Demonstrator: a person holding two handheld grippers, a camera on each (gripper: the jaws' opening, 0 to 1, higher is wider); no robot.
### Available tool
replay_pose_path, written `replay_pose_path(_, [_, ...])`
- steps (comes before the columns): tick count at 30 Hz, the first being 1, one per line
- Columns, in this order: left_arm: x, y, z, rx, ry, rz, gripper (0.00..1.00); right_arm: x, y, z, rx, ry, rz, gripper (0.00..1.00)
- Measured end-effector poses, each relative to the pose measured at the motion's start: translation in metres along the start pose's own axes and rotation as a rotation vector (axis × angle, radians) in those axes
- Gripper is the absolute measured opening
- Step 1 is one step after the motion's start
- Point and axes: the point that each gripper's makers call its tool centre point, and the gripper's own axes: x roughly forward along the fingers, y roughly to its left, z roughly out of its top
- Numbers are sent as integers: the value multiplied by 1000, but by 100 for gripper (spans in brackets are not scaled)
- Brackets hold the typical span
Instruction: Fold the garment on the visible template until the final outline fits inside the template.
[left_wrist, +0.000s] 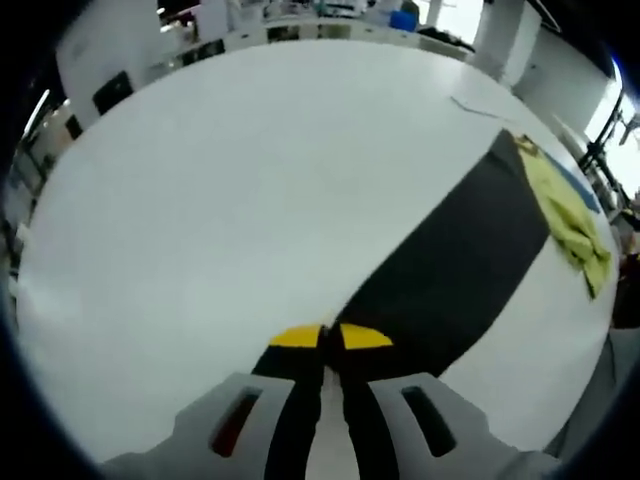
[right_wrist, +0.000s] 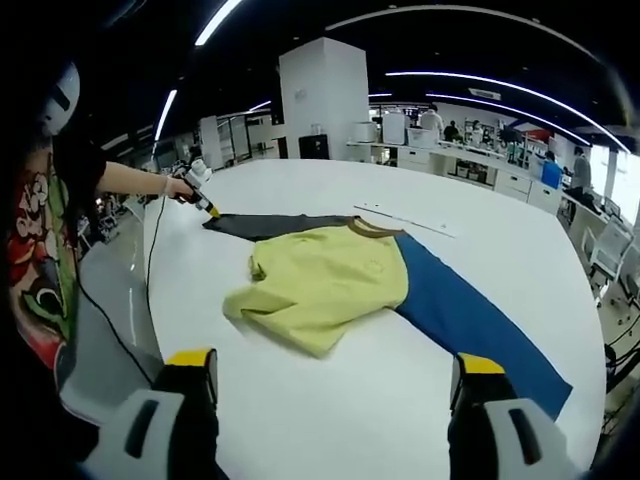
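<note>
The left gripper view is taken low over the large white table (left_wrist: 200, 220), close above the dark grey end of the template strip (left_wrist: 450, 270), facing along it. The right gripper view is taken from farther back, raised. The crumpled yellow garment (right_wrist: 325, 280) is shared by both.

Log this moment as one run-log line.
left gripper: shut on dark sleeve | right gripper: open, apart from yellow shirt | fold: unfinished

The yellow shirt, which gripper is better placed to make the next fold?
Probably right. Its gripper is open and faces the shirt across bare table. The left gripper is shut at the far end of the dark strip, away from the shirt.
</note>
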Motion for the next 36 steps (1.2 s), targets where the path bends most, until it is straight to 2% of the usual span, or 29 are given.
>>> replay_pose_path(3, [-2, 0, 2, 77, -25, 9, 34, -1, -1, -1, 4, -2, -4, 98])
replay_pose_path(7, [-8, -10, 4, 112, -68, -14, 44, -2, 0, -1, 10, -6, -3, 98])
replay_pose_path(10, [-13, -19, 13, 132, -140, -46, 59, -1, 0, -1, 13, -11, -2, 98])
replay_pose_path(16, [-24, -39, 18, 197, -194, -90, 85, 0, 0, 1, 26, -29, 3, 99])
replay_pose_path(18, [-27, -43, 17, 197, -193, -95, 89, 0, -1, 1, 30, -34, 5, 99])
replay_pose_path(23, [-38, -68, 20, 216, -231, -136, 95, 2, -1, 3, 24, -44, 7, 99])
replay_pose_path(24, [-40, -74, 22, 226, -242, -147, 99, 2, -1, 3, 25, -47, 8, 99])
replay_pose_path(27, [-45, -89, 22, 279, -256, -184, 99, 0, -2, 2, 22, -48, 6, 98])
replay_pose_path(28, [-47, -94, 23, 322, -262, -188, 99, 0, -3, 1, 24, -50, 5, 98])
replay_pose_path(29, [-51, -107, 23, 381, -274, -208, 99, -1, -3, 0, 25, -50, 4, 98])
replay_pose_path(33, [-63, -141, 24, 395, -304, -248, 99, -3, -2, -1, 32, -59, 0, 98])
replay_pose_path(34, [-70, -155, 26, 411, -320, -264, 99, -4, -2, -1, 32, -61, 0, 98])
replay_pose_path(36, [-75, -169, 27, 421, -329, -273, 99, -4, -1, -2, 33, -63, 1, 98])
